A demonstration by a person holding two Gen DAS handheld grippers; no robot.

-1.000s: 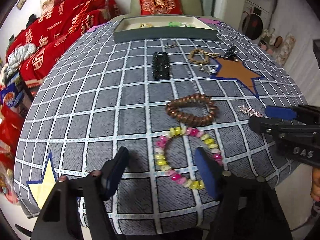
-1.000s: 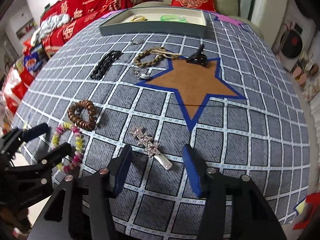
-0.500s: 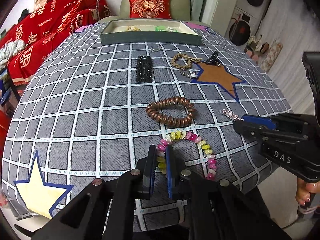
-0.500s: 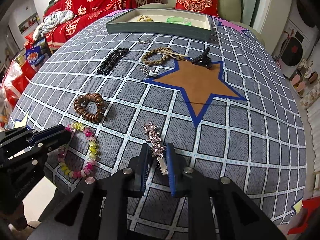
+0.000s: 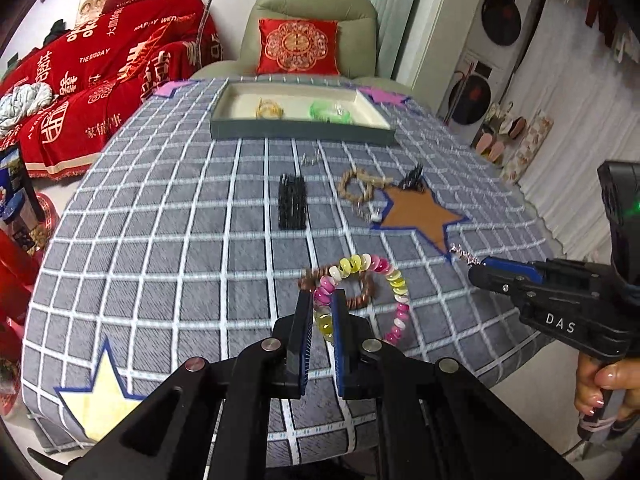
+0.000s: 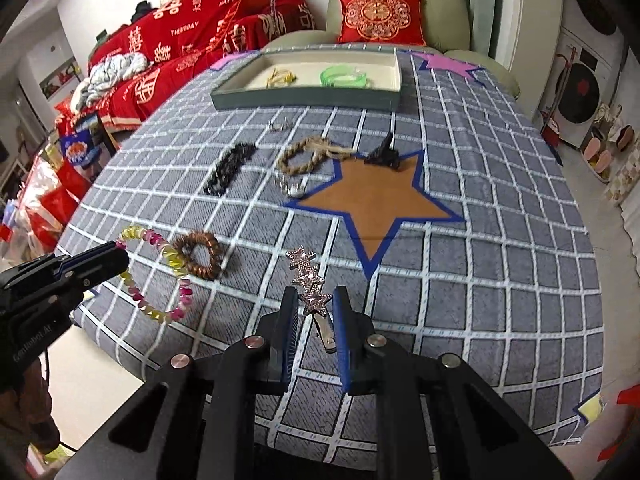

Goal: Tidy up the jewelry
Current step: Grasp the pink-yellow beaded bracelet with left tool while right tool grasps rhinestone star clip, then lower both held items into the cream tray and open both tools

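We have our left hand-held gripper (image 5: 321, 312) clamped on the pink-and-yellow bead bracelet (image 5: 362, 292), whose loop hangs off the counter (image 5: 160, 240) in front of the brown coil bracelet (image 6: 199, 254) that lies on the checked cloth. Our right hand-held gripper (image 6: 314, 314) is pinched shut on the star hair clip (image 6: 310, 280), its three glittering stars poking out past the blue pads. At the far edge of the counter sits the grey tray (image 6: 304, 98) with a gold piece (image 6: 280, 76) and a green bangle (image 6: 344, 76) inside. Between lie a black chain (image 6: 228, 168), a rope bracelet (image 6: 308, 156) and a black claw clip (image 6: 384, 156) at the brown star's (image 6: 376, 200) tip.
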